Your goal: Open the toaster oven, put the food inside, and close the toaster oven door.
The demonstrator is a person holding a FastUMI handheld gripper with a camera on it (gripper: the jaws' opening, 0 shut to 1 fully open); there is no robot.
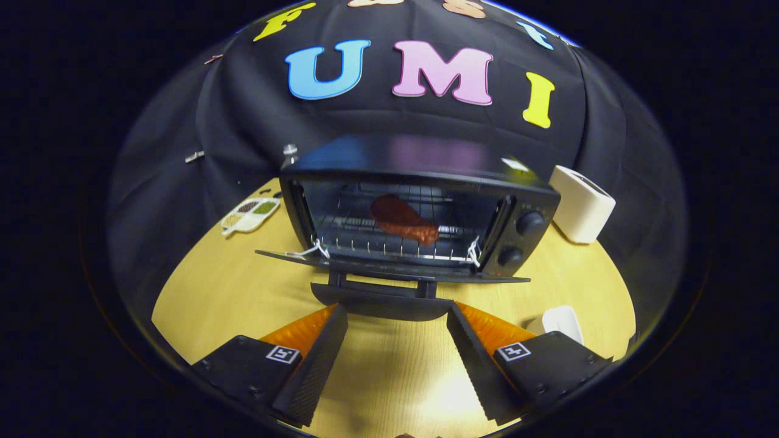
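You face a round, pale yellow wooden table (201, 292) with a black metal toaster oven (420, 207) standing at its middle. The oven's glass door (389, 267) lies folded down flat toward you, its black bar handle (380, 298) just ahead of your fingertips. Inside, on the wire rack (353, 234), rests a reddish-brown drumstick-shaped piece of food (403, 220). Beside the oven's two control knobs stands a white boxy toaster (581, 212). On the oven's other side lies a white divided tray (249, 214) holding green and brown contents. A small white object (561, 320) sits near one finger. Your gripper (395, 316) is spread wide, holding nothing, both fingers apart above the bare tabletop.
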